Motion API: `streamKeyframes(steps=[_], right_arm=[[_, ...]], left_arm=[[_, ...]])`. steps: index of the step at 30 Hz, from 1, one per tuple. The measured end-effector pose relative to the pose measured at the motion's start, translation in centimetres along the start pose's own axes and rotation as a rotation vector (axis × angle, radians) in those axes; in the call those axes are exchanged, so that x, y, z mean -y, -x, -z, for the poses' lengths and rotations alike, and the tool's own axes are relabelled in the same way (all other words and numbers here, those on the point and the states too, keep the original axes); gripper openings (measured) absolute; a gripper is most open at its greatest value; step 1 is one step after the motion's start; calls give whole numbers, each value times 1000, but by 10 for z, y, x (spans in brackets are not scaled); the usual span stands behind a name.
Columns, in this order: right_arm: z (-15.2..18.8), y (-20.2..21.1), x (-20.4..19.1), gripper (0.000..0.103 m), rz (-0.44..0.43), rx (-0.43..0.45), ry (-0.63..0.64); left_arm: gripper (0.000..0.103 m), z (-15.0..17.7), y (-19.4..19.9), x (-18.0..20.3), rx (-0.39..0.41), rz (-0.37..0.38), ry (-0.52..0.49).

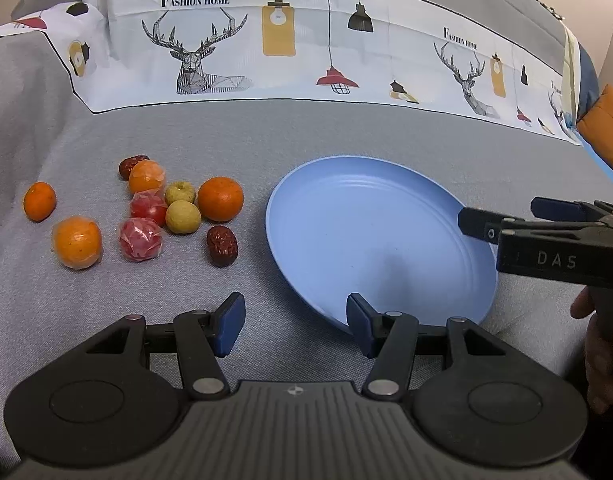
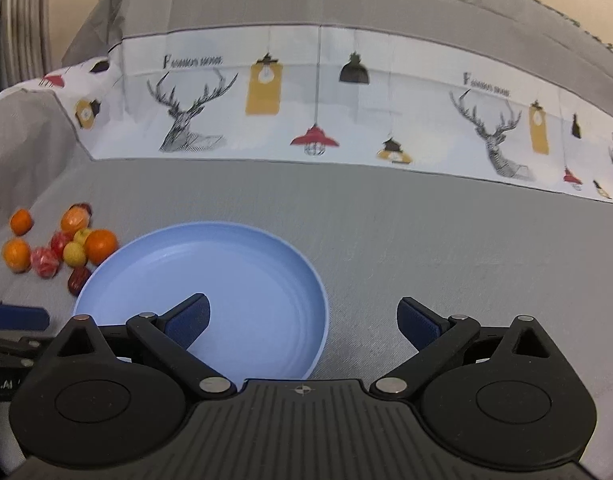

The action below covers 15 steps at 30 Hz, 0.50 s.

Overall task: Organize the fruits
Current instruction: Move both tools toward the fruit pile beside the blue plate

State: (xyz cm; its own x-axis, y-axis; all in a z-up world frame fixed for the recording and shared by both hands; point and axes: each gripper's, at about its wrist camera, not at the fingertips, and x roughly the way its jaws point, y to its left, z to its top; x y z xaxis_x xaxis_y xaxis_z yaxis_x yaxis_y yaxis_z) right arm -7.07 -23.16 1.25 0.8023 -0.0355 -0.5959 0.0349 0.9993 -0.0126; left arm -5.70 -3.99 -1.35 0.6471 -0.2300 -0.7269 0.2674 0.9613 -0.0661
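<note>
I find the grey cloth surface [image 1: 306, 132] covering the whole work area, with a white printed band [image 1: 306, 60] along its far side. The blue plate [image 1: 366, 232] lies right of centre and holds nothing. The fruit cluster [image 1: 146, 208] sits on the cloth to its left, close by but apart from the rim: oranges, two wrapped red fruits, two small yellow-green ones and dark red dates (ten pieces by my count).

The left gripper [image 1: 294, 324] hangs over the near cloth, jaws apart with nothing between them, its right pad over the plate's near edge. The right gripper [image 2: 302, 320] stands at the plate's right side, jaws wide and unloaded, the plate's right rim showing between them.

I judge the task at its start: no fruit is on the plate. The next move calls for my left gripper to go far and left to the nearest date [image 1: 222, 246] and close lightly.

Legible writing: "FASHION HOME" on the band; "DAS" on the right gripper's body.
</note>
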Motion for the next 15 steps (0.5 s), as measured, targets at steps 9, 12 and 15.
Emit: streamKeyframes(steps=[9,12,15], right_arm=[[2,-3,3,102,8,-28,-45],[3,-3,3,102,-27,-44,-67],[2,-3,1,102,-53,-58,-59]], left_arm=[[62,0,1,-2,4,7,-12],[62,0,2,-2,3,8,-12],[62,0,2,-2,3,8,-13]])
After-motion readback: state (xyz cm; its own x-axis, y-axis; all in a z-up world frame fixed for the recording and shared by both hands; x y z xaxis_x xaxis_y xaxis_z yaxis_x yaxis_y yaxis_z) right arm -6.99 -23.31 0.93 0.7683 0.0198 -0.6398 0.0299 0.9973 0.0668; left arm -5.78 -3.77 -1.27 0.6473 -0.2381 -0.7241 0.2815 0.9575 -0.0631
